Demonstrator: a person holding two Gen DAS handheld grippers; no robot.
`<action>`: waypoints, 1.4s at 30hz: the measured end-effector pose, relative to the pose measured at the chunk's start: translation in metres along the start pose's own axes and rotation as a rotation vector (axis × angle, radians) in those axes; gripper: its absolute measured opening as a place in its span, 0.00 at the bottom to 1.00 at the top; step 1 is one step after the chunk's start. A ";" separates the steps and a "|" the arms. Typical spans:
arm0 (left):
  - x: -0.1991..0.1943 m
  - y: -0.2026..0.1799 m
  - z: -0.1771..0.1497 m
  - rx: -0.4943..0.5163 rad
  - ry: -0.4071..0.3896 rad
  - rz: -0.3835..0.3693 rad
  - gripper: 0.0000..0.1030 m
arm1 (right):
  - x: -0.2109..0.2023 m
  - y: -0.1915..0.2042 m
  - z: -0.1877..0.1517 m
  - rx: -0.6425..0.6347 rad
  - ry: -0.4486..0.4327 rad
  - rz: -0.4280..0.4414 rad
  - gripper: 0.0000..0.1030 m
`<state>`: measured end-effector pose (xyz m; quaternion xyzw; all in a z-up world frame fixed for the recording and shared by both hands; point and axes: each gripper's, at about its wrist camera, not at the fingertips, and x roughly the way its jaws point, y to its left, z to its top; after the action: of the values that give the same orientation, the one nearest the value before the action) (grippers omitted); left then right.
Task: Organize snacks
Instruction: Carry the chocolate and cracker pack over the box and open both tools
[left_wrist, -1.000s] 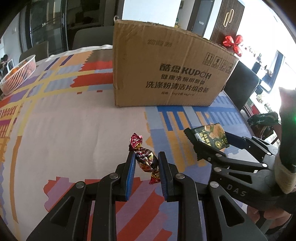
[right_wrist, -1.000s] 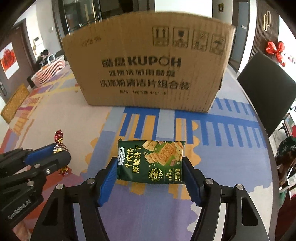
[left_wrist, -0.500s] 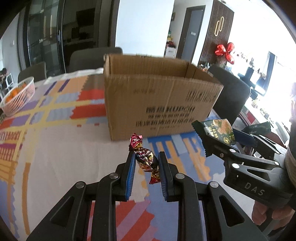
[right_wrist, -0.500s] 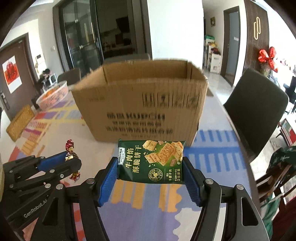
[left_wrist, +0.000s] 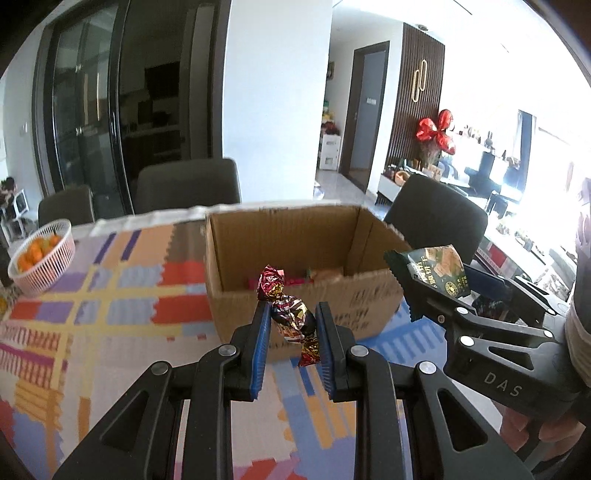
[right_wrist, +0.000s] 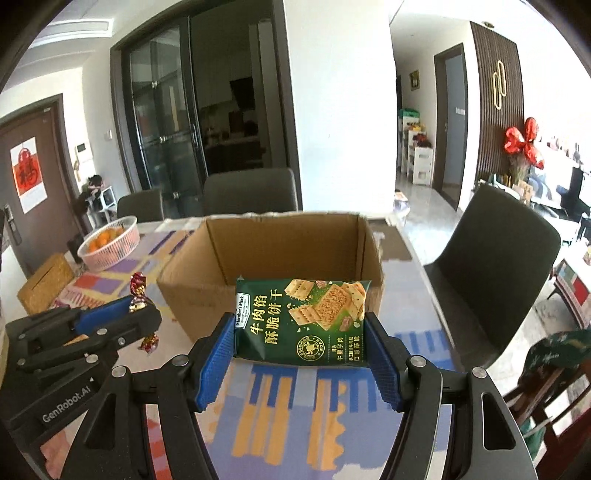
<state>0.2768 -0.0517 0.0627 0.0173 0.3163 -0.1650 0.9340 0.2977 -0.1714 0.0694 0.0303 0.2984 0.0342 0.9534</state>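
Note:
My left gripper (left_wrist: 291, 325) is shut on a red foil-wrapped candy (left_wrist: 286, 312), held in the air in front of an open cardboard box (left_wrist: 295, 299). A few snack packs lie on the box floor (left_wrist: 314, 275). My right gripper (right_wrist: 301, 341) is shut on a green cracker packet (right_wrist: 301, 321), also lifted just in front of the box (right_wrist: 195, 291). In the left wrist view the right gripper (left_wrist: 436, 291) with the packet (left_wrist: 437, 273) hangs to the right. The left gripper (right_wrist: 142, 314) and candy (right_wrist: 138, 290) show at the left of the right wrist view.
A patterned cloth covers the table (left_wrist: 110, 295). A white basket of oranges (left_wrist: 40, 258) stands at the far left, with a woven box (right_wrist: 46, 282) near it. Dark chairs (right_wrist: 495, 269) surround the table, one at the right edge, others behind the box (left_wrist: 188, 186).
Both grippers have risen with their snacks still gripped. The view now looks over the box rim into its inside, where before only its printed front wall showed.

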 end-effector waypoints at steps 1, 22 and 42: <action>-0.001 -0.001 0.004 0.003 -0.005 0.000 0.24 | -0.001 0.000 0.003 -0.003 -0.008 -0.001 0.66; 0.044 0.018 0.066 0.008 0.047 -0.007 0.24 | 0.037 -0.006 0.075 -0.061 0.020 -0.006 0.66; 0.120 0.029 0.070 0.002 0.233 0.000 0.43 | 0.126 -0.018 0.085 -0.061 0.235 -0.008 0.69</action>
<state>0.4162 -0.0697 0.0450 0.0373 0.4224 -0.1623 0.8910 0.4507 -0.1823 0.0665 -0.0040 0.4070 0.0427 0.9124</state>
